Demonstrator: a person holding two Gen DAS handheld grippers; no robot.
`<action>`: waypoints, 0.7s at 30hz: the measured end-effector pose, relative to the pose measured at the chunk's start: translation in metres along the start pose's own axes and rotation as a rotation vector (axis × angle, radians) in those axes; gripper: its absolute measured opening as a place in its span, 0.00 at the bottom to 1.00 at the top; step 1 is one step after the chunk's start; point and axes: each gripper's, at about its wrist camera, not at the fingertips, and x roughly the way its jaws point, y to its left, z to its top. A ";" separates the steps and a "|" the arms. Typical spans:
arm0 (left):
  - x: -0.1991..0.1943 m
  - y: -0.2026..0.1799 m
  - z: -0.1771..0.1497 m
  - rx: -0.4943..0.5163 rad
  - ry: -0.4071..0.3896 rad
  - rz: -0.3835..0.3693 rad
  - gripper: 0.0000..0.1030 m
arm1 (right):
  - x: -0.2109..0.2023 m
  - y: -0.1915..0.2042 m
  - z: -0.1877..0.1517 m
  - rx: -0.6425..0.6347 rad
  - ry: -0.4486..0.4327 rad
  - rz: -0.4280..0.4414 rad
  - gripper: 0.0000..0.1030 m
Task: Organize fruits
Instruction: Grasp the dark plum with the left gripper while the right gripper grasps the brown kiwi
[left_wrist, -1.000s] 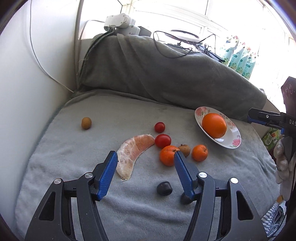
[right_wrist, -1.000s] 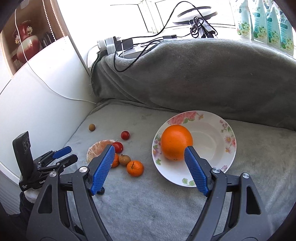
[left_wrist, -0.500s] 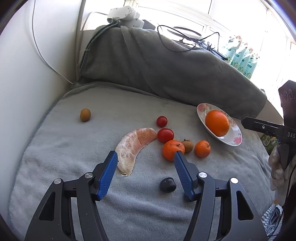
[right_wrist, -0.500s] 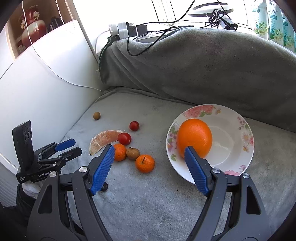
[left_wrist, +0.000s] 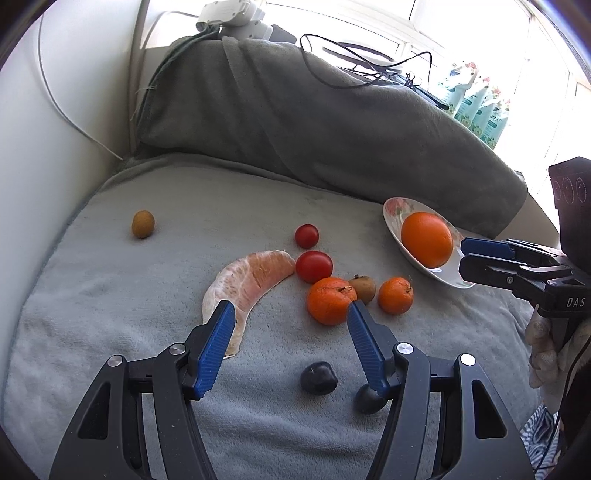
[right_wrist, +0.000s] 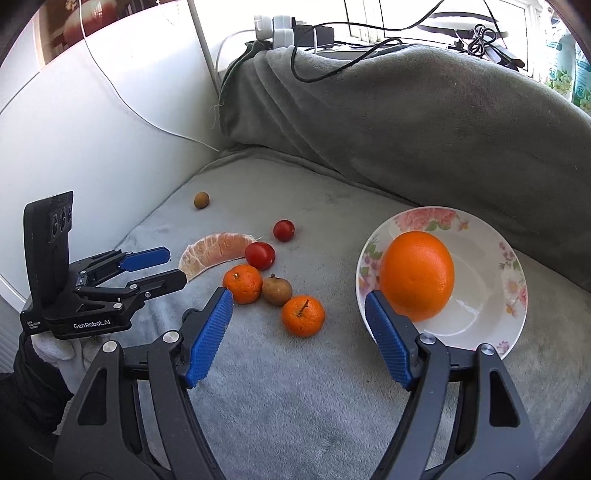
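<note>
A large orange (right_wrist: 416, 275) lies in a flowered white plate (right_wrist: 506, 258) on the grey blanket. Left of the plate sit two mandarins (right_wrist: 303, 315) (right_wrist: 242, 283), a small brown fruit (right_wrist: 277, 291), two red tomatoes (right_wrist: 260, 255) (right_wrist: 283, 230), a peeled pomelo segment (right_wrist: 212, 251) and a lone brown fruit (right_wrist: 201, 200). Two dark plums (left_wrist: 318, 378) (left_wrist: 365, 399) lie near my left gripper (left_wrist: 290, 314), which stands open and holds nothing. My right gripper (right_wrist: 298, 301) hovers over the nearer mandarin, jaws closing, nothing touching its pads.
A draped grey cushion (right_wrist: 406, 110) with cables on top rises behind the blanket. A white wall (right_wrist: 92, 129) borders the left side. Green-labelled pouches (left_wrist: 476, 110) stand by the window. A person's gloved hand (left_wrist: 543, 354) holds the right gripper's handle.
My right gripper moved left and lower, from framing the plated orange to framing the nearer mandarin, and its jaws narrowed slightly. The left gripper hardly shifted.
</note>
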 end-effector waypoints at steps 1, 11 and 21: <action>0.001 -0.001 0.000 0.000 0.002 -0.003 0.61 | 0.002 0.000 0.001 -0.001 0.005 0.004 0.70; -0.004 -0.005 -0.011 0.018 0.029 -0.034 0.57 | 0.033 0.014 0.014 -0.152 0.119 0.042 0.54; 0.000 -0.011 -0.030 0.037 0.091 -0.055 0.45 | 0.070 0.037 0.015 -0.340 0.235 0.008 0.46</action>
